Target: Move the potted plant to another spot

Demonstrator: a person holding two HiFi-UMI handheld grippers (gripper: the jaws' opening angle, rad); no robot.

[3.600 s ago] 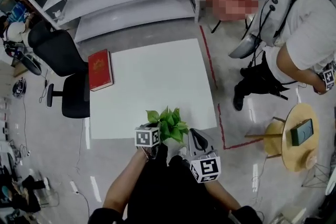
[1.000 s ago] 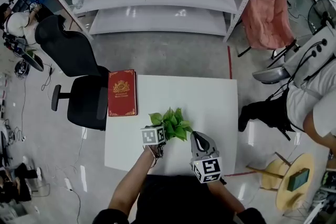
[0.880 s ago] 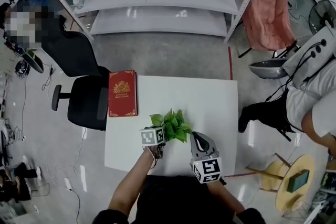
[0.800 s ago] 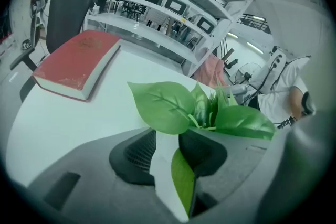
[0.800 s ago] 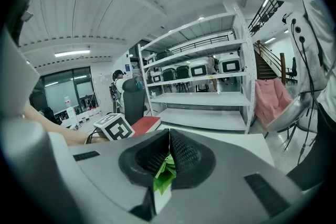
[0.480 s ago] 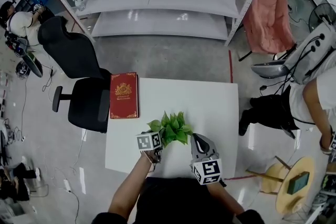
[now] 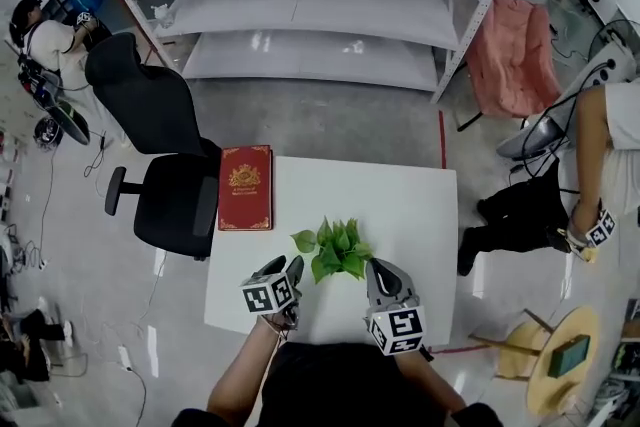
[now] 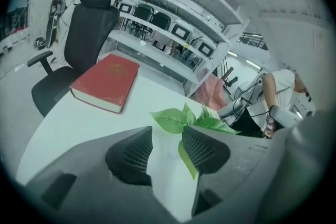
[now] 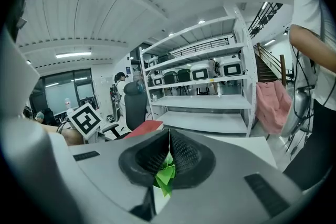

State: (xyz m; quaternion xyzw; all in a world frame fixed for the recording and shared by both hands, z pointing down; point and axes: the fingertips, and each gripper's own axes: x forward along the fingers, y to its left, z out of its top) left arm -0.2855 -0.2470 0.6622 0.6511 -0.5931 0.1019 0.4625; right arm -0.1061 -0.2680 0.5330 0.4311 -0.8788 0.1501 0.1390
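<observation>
Potted plant [image 7: 338, 250]: one, small, green and leafy. It stands on the white table [image 7: 400, 205], toward the near edge and about midway across. It is nearer than the red book [image 7: 245, 188] at the far left corner, and to that book's right. The leaves spread over the pot, so the head view does not show the pot.

Handling (judged): light, and likely top-heavy for its size. The leaves are soft and thin, they tear or bend easily, and they give no firm hold. The pot is the stiff part and may be smooth. Take hold low, across the pot wall under the foliage, with a pad on each side, and keep it upright so nothing spills.

Left gripper [image 7: 292, 267]: at the plant's near left, clear of it. The jaws have just been opening and now stand wide apart. Its own view shows the bare table between the pads and one drooping leaf [image 8: 187, 161] beside the right pad, unpressed. Nothing is held.

Right gripper [image 7: 378, 270]: just right of the plant. The pads meet at the tips. A bit of green leaf shows in the slot below them, and I cannot tell if it is pinched. It has no hold on the pot.

Status (judged): the plant is set down and released.
</observation>
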